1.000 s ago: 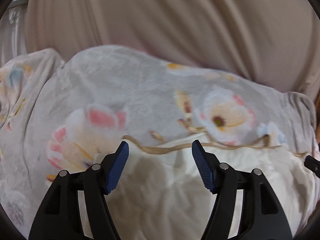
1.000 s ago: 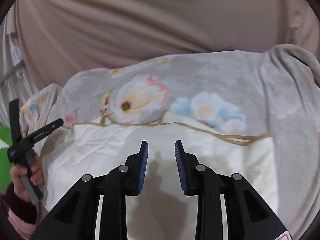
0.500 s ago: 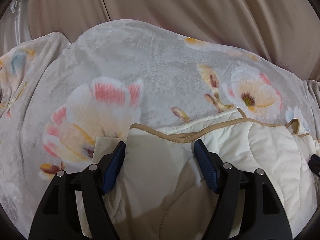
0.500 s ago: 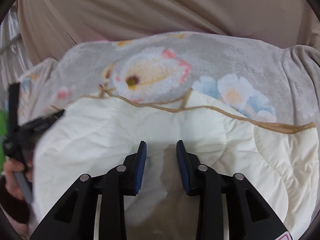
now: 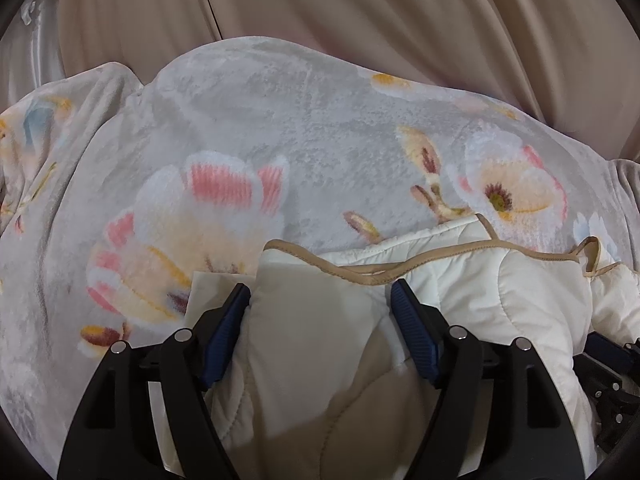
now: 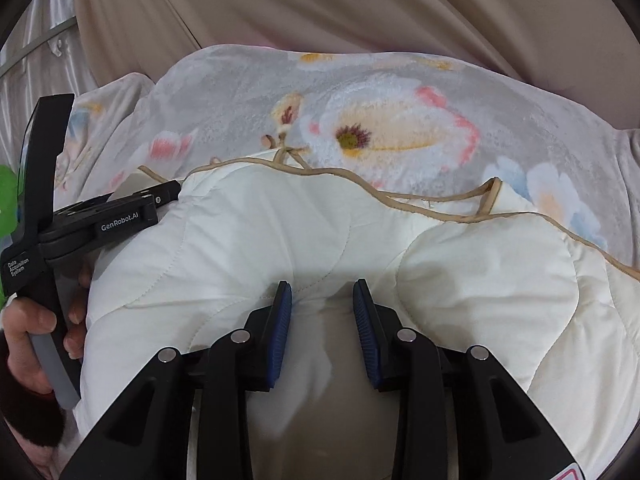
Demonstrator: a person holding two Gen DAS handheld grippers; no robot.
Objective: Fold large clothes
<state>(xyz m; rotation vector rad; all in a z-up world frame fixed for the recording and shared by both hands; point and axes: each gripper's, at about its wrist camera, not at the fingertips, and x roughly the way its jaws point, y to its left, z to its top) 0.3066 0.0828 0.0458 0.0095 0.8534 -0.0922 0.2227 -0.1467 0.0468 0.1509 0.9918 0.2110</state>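
A cream quilted garment [image 5: 500, 300] with tan binding lies bunched in puffy folds on a floral blanket. My left gripper [image 5: 319, 286] is pushed down into it. A thick fold bulges up between its wide-set jaws and touches both pads [image 5: 412, 328], but no squeeze shows. In the right wrist view the same garment [image 6: 280, 220] fills the middle. My right gripper [image 6: 322, 283] sits low on it, jaws a narrow gap apart, with shaded cloth lying under the gap. The left tool's body [image 6: 100, 220] shows at the left, held by a hand [image 6: 36, 320].
The grey floral blanket [image 5: 280, 120] [image 6: 400, 92] covers the bed beyond the garment. Beige curtain folds [image 5: 360, 0] hang right behind it. A flat cream panel [image 5: 208, 292] pokes out left of the left finger. Something green [image 6: 8, 188] shows at the far left edge.
The garment lay flat a second ago and now stands in puffy folds. Both grippers have sunk into it. The right one has come nearer the left tool. The left jaws stand slightly wider.
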